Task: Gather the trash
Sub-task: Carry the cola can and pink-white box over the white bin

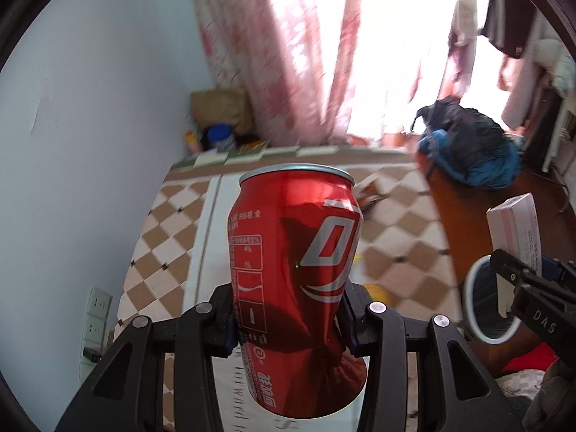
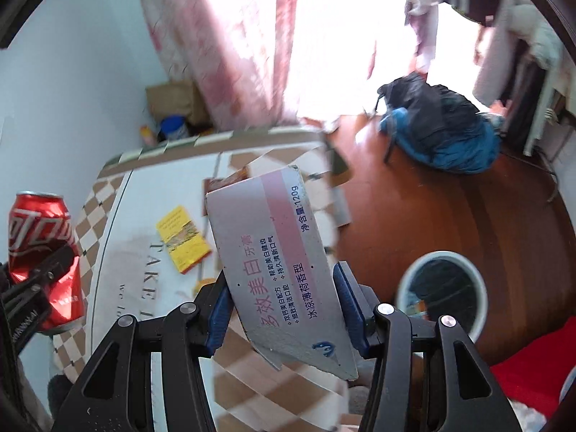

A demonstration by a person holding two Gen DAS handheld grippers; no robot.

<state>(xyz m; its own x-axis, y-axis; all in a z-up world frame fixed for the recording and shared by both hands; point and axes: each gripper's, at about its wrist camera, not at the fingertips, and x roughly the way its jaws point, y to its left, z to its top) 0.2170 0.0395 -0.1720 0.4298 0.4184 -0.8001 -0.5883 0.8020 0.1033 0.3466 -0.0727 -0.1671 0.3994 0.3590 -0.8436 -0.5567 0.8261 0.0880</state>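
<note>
A dented red cola can [image 1: 295,270] stands upright between the pads of my left gripper [image 1: 288,320], which is shut on its lower half. The can [image 2: 39,252] also shows at the left edge of the right wrist view, lifted above the checkered cloth [image 2: 108,194]. My right gripper [image 2: 284,309] is shut on a grey and pink toothpaste box [image 2: 280,270], tilted with its far end up and to the left. The box [image 1: 514,230] also appears at the right edge of the left wrist view. On the cloth lie a yellow packet [image 2: 183,239] and a brown wrapper [image 2: 226,180].
A round white-rimmed trash bin [image 2: 406,280] with some litter inside stands on the wooden floor [image 2: 468,216] to the right of the cloth. A dark and blue backpack [image 2: 442,133] lies by the pink curtain [image 2: 223,54]. Containers and a cardboard box [image 2: 172,100] fill the far corner.
</note>
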